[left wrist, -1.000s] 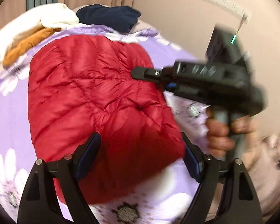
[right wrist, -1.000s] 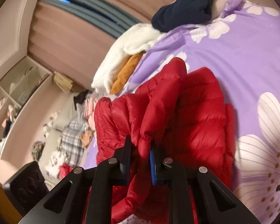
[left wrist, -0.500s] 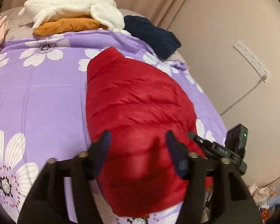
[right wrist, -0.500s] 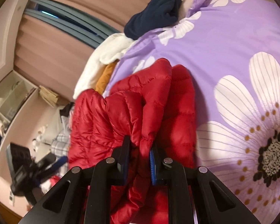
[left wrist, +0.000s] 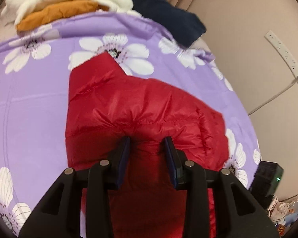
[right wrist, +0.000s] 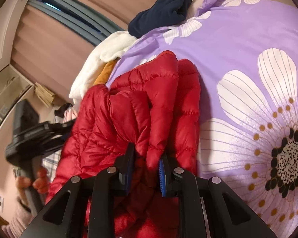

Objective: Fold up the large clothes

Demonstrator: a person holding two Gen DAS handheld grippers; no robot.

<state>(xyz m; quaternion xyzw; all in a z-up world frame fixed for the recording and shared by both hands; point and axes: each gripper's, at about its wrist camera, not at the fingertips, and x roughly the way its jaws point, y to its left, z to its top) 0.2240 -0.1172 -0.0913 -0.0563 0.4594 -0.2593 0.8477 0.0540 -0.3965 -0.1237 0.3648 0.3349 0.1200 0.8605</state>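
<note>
A red quilted puffer jacket lies on the purple flowered bedspread. My left gripper presses into the jacket's near part, its jaws narrowed around a bulge of red fabric. My right gripper holds a thick fold of the same jacket between its jaws, which stand a little apart. The left gripper also shows in the right wrist view at the jacket's left side, held by a hand.
A white fleece and orange garment stack and a dark navy garment lie at the bed's far end. A beige wall with a power strip runs along the right. Shelves stand at the left.
My left gripper moved down onto the jacket and narrowed its jaws on the fabric. My right gripper's jaws widened slightly around the fold it holds.
</note>
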